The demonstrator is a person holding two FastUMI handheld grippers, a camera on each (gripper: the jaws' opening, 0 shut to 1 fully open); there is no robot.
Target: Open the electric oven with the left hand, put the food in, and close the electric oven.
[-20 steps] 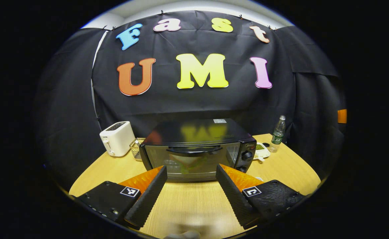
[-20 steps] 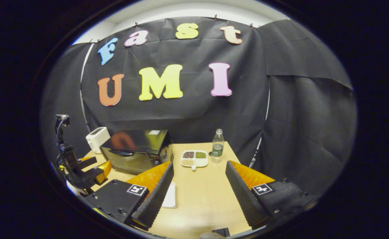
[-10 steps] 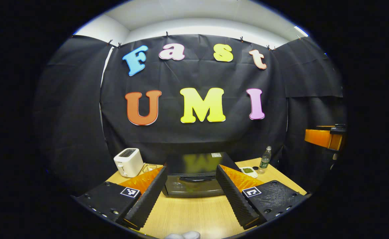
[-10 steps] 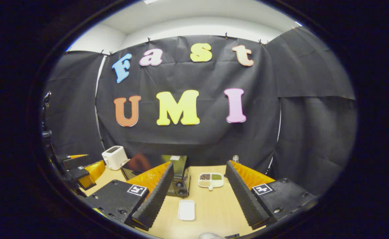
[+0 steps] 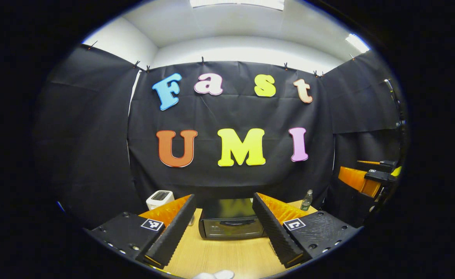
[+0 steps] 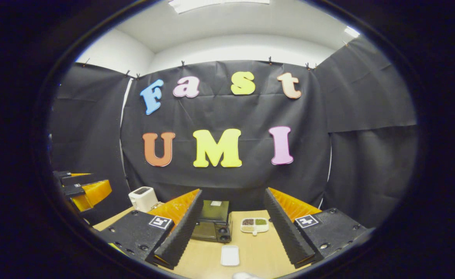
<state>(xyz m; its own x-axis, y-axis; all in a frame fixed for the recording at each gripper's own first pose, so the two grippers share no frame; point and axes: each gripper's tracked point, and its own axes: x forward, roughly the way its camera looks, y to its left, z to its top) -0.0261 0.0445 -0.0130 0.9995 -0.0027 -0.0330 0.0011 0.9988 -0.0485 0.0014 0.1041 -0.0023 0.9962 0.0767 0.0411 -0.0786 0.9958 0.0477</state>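
Observation:
The black electric oven [image 5: 231, 221] stands on the wooden table [image 5: 219, 257] with its door closed, well ahead of my left gripper [image 5: 223, 195]. That gripper is open, with nothing between its fingers. In the right gripper view the oven [image 6: 211, 221] sits left of centre, beyond my open, bare right gripper [image 6: 232, 190]. A small white tray [image 6: 230, 255] lies bare on the table in front of the oven. What is inside the oven is too small to tell. The other gripper shows at the far right [image 5: 367, 176] of the left gripper view and at the far left [image 6: 83, 188] of the right gripper view, both held high.
A white toaster [image 5: 160, 198] stands left of the oven. Right of the oven are a divided white dish [image 6: 254, 225] with grains and a clear bottle [image 5: 307, 200]. Black cloth walls close in the table's back and sides.
Both grippers have drawn back and up from the table. The oven now looks smaller and farther away. Both grippers stayed open.

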